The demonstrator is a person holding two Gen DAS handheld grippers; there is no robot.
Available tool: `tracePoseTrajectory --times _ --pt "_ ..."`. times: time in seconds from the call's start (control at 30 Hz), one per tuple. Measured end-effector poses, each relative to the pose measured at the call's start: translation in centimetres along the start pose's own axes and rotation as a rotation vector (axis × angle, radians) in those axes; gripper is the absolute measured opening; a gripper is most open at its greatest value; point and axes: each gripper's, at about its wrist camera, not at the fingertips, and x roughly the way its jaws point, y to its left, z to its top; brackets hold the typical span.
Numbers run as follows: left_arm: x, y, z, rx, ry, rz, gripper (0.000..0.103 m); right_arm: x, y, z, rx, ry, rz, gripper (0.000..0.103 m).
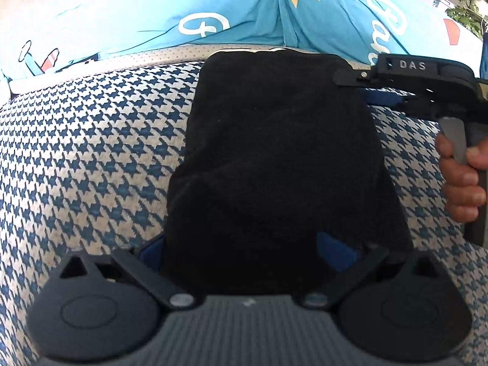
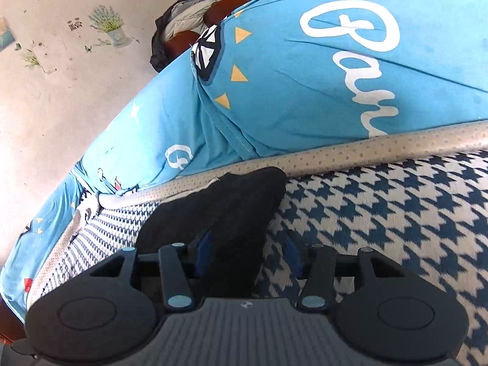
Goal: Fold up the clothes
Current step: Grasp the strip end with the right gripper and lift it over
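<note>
A black garment (image 1: 274,158) lies folded in a narrow block on the houndstooth bed cover (image 1: 91,158). My left gripper (image 1: 244,250) is open, its blue fingers (image 1: 335,253) spread on either side of the garment's near end. My right gripper (image 1: 381,91) is at the garment's far right corner in the left wrist view. In the right wrist view the right gripper (image 2: 248,253) is open, with the garment's edge (image 2: 219,213) lying between its blue fingers (image 2: 204,250).
A blue quilt with white lettering (image 1: 213,9) (image 2: 305,91) is piled along the far side of the bed. A beige dotted border (image 2: 366,149) runs beneath it. A wall with pictures (image 2: 61,61) and a chair with a jacket (image 2: 183,30) stand beyond.
</note>
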Motion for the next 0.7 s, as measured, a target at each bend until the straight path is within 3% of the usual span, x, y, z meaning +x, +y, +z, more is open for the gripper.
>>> tracePoseTrajectory --times 0.33,0.43,0.6,0.7 --pt "0.3 -0.4 -0.2 0.014 -0.001 0.013 0.103 2.3 -0.4 0.4 0.013 -0.017 0.109 0.050" --pt "0.3 -0.5 -0.1 0.013 0.000 0.014 0.103 3.1 -0.1 0.5 0.003 -0.006 0.130 0.044" --pt "0.3 -0.6 0.0 0.009 0.002 0.014 0.103 4.0 -0.7 0.6 0.053 0.020 0.165 0.020" --pt "0.3 -0.7 0.1 0.007 0.003 0.014 0.103 4.0 -0.7 0.6 0.061 0.016 0.158 0.015"
